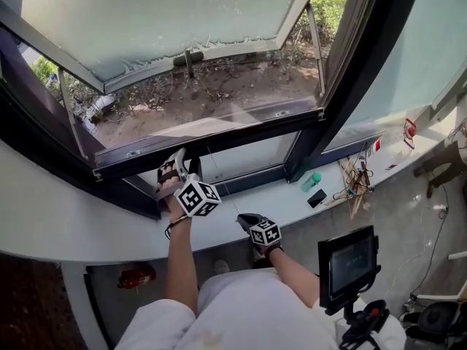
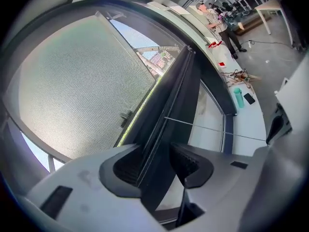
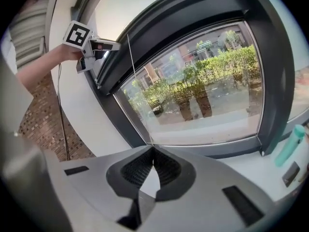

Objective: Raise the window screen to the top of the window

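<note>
The window screen's dark bottom bar (image 1: pixel 219 133) runs across the opening, with mesh (image 2: pixel 82 81) above it. My left gripper (image 1: pixel 182 163) reaches up to this bar. In the left gripper view the bar (image 2: pixel 174 105) passes between the jaws of the left gripper (image 2: pixel 154 166), and both pads are closed against it. A thin pull cord (image 1: pixel 222 184) hangs from the bar down to my right gripper (image 1: pixel 245 219), lower and to the right. In the right gripper view the cord (image 3: pixel 137 91) ends at the touching tips of the right gripper (image 3: pixel 152 166). That view also shows the left gripper (image 3: pixel 104 50).
Beyond the screen an outward-opened sash (image 1: pixel 160 20) with a handle (image 1: pixel 188 58) tilts over the ground. On the white sill (image 1: pixel 73 217) at right lie a teal bottle (image 1: pixel 311 181), a phone (image 1: pixel 317 197) and tangled wires (image 1: pixel 354 181). A monitor on a stand (image 1: pixel 349 265) is near my right side.
</note>
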A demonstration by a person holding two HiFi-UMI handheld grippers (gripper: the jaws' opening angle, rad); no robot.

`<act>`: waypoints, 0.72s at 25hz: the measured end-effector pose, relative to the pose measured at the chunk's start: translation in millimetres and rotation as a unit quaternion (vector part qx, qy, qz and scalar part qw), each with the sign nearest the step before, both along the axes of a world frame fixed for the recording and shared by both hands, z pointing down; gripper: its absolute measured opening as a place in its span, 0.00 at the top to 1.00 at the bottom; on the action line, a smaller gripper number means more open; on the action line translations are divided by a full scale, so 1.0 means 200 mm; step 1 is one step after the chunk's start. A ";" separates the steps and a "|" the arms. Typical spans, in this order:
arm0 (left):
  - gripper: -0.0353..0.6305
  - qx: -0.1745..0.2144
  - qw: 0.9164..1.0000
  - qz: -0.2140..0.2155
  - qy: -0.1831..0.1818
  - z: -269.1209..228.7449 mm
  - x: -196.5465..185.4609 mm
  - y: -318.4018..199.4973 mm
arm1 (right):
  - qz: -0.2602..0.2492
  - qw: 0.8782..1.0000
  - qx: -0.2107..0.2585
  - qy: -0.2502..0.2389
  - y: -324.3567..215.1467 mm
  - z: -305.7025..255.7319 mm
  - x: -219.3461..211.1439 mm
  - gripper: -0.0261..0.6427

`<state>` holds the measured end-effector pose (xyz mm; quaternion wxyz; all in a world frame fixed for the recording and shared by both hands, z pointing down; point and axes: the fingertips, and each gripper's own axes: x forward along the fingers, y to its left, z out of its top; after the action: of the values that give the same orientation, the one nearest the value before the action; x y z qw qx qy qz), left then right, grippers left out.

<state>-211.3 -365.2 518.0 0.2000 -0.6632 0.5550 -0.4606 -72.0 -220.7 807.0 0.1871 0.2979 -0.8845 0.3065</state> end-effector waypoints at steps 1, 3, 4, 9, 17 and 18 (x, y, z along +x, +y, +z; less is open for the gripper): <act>0.71 0.005 1.000 0.000 0.003 -0.02 0.00 0.00 | 0.000 1.000 0.003 -0.001 0.00 -0.01 -0.01 0.96; 0.71 0.019 1.000 -0.002 0.010 -0.05 0.00 0.00 | -0.002 1.000 0.008 -0.005 -0.02 -0.03 -0.02 0.96; 0.71 0.025 1.000 -0.003 0.011 -0.06 0.00 -0.01 | -0.003 1.000 0.011 -0.007 -0.02 -0.04 -0.03 0.96; 0.71 0.036 0.999 -0.006 0.013 -0.10 0.00 0.00 | -0.004 1.000 0.019 -0.016 -0.02 -0.06 -0.05 0.96; 0.71 0.066 0.997 -0.009 0.029 -0.25 -0.01 0.00 | 0.001 0.998 0.042 -0.046 -0.08 -0.15 -0.10 0.96; 0.71 0.067 0.997 -0.009 0.029 -0.25 -0.01 0.01 | 0.002 0.998 0.043 -0.050 -0.08 -0.15 -0.10 0.96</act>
<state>-212.5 -364.0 467.3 0.2239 -0.6565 0.5962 -0.4043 -92.9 -237.0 776.3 0.1291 0.2914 -0.9045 0.2833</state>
